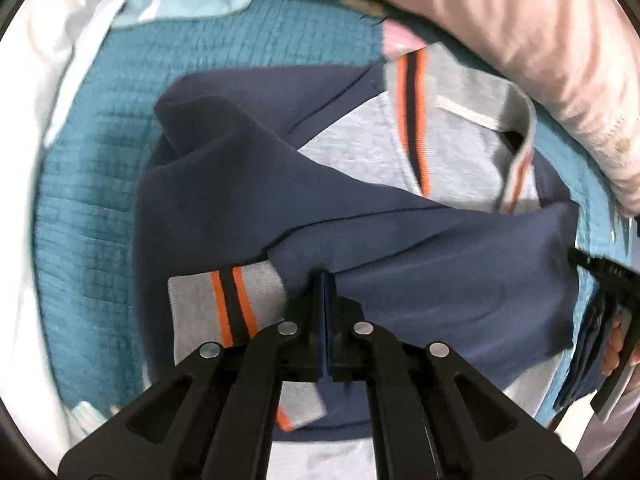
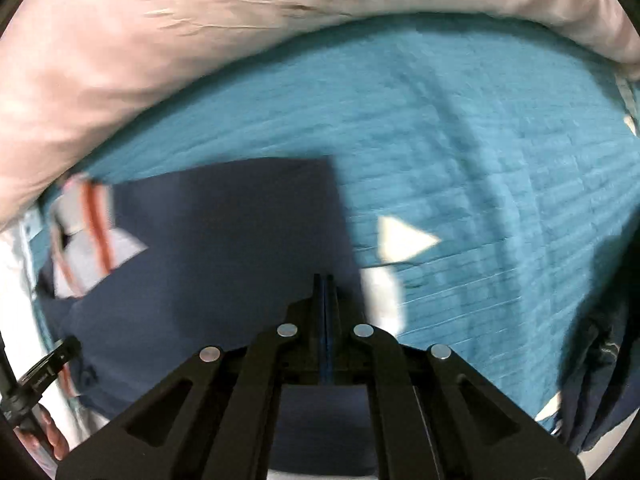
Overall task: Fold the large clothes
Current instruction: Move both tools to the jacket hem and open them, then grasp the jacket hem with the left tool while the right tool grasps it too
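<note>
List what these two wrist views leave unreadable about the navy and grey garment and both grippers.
- Left wrist view: the navy and grey garment with orange stripes has its near hem hidden behind the left gripper.
- Right wrist view: motion blur smears the garment's striped collar.
- Right wrist view: the right gripper is shut; how much fabric it pinches is hidden.
</note>
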`<state>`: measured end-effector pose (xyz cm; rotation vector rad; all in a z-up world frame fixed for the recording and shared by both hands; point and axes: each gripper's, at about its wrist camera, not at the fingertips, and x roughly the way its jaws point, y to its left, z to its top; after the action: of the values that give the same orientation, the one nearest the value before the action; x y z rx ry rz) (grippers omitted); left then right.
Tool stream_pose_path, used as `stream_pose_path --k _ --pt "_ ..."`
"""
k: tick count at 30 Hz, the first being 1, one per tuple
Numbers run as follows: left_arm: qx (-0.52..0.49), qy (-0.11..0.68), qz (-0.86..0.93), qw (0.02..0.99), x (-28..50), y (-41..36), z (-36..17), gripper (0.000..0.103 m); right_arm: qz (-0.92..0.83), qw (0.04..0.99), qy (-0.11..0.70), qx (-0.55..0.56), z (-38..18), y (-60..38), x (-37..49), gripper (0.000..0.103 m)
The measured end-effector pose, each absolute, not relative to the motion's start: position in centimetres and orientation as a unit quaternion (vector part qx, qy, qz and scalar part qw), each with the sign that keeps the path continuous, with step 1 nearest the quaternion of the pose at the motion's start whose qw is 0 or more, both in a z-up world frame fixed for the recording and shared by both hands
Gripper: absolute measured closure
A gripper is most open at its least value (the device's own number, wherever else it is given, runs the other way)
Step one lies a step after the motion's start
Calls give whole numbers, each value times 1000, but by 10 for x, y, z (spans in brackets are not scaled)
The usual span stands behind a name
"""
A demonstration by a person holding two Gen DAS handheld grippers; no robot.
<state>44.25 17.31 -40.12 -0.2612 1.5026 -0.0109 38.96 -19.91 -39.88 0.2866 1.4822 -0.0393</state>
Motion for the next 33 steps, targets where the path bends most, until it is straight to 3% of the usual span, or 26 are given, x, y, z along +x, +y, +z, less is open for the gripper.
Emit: stream_pose_path --k 15,17,19,21,22,33 --pt "-120 689 8 715 454 156 -375 99 -7 726 673 145 -384 -186 377 98" --pt "-115 685 11 720 452 154 -365 97 2 725 673 143 -371 -183 371 92" --pt "-108 679 19 726 449 153 -351 85 7 732 667 141 -355 -186 364 53" --pt "-109 668 27 735 446 154 -338 63 -4 753 646 128 -337 -187 355 32" --pt "-111 661 26 741 444 155 -331 63 -8 760 638 124 -330 -186 352 28" --pt "-108 655 45 746 438 185 -303 53 10 762 635 123 -302 -205 356 27"
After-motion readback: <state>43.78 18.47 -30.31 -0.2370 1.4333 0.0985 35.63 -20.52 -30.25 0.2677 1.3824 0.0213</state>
